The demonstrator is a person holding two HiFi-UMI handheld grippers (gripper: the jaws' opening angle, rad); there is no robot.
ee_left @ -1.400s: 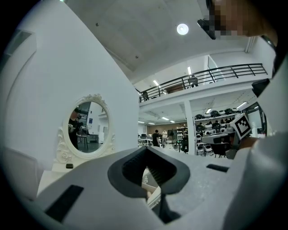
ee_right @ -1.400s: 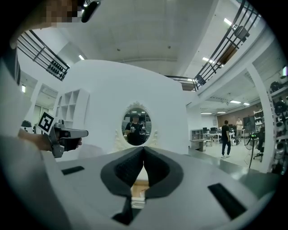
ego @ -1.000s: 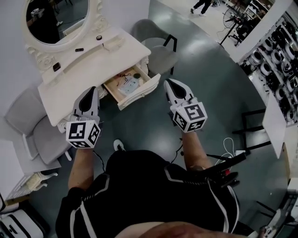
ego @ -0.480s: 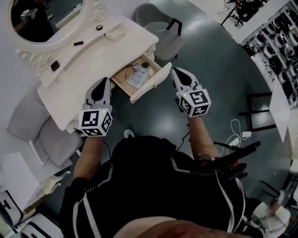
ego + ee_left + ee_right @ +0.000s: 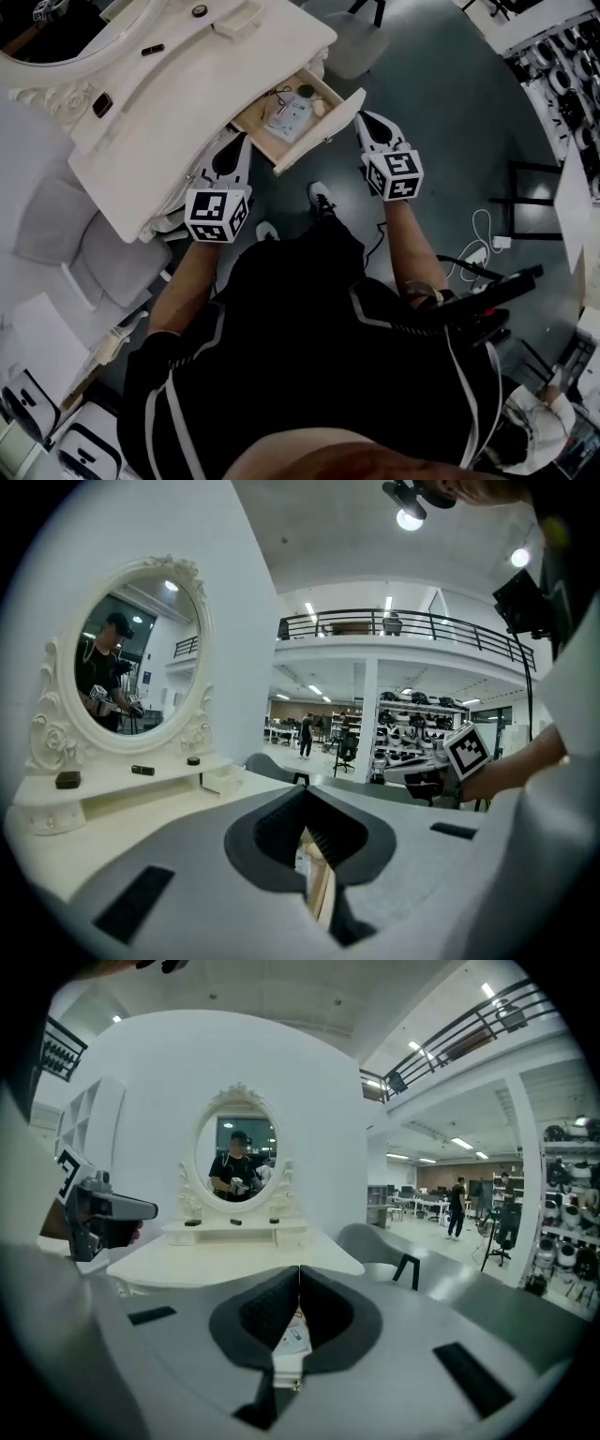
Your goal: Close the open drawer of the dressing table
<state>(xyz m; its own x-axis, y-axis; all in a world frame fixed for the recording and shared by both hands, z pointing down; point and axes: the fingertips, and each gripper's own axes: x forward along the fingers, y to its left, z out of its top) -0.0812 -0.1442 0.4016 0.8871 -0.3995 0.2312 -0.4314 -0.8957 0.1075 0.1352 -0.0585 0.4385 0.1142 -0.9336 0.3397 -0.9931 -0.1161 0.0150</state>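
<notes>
The white dressing table [image 5: 187,103] with its oval mirror [image 5: 56,28] fills the upper left of the head view. Its drawer [image 5: 323,131] is pulled out, showing a wooden inside with a white box [image 5: 289,117] and a small bottle [image 5: 305,92]. My left gripper [image 5: 237,139] is shut and empty, its tip just left of the drawer's near corner by the table edge. My right gripper [image 5: 364,116] is shut and empty, its tip close to the right end of the drawer front. In the right gripper view, the drawer front [image 5: 286,1358] shows below the shut jaws, with the mirror [image 5: 239,1162] behind.
A grey chair [image 5: 84,253] stands left of the table and another [image 5: 361,42] behind the drawer. White cables [image 5: 483,239] lie on the dark floor at right, near racks of gear [image 5: 562,75]. Small dark items [image 5: 152,49] sit on the table's shelf.
The person has stepped closer to the table. Both shut grippers moved forward and now flank the drawer's front. The drawer is still open.
</notes>
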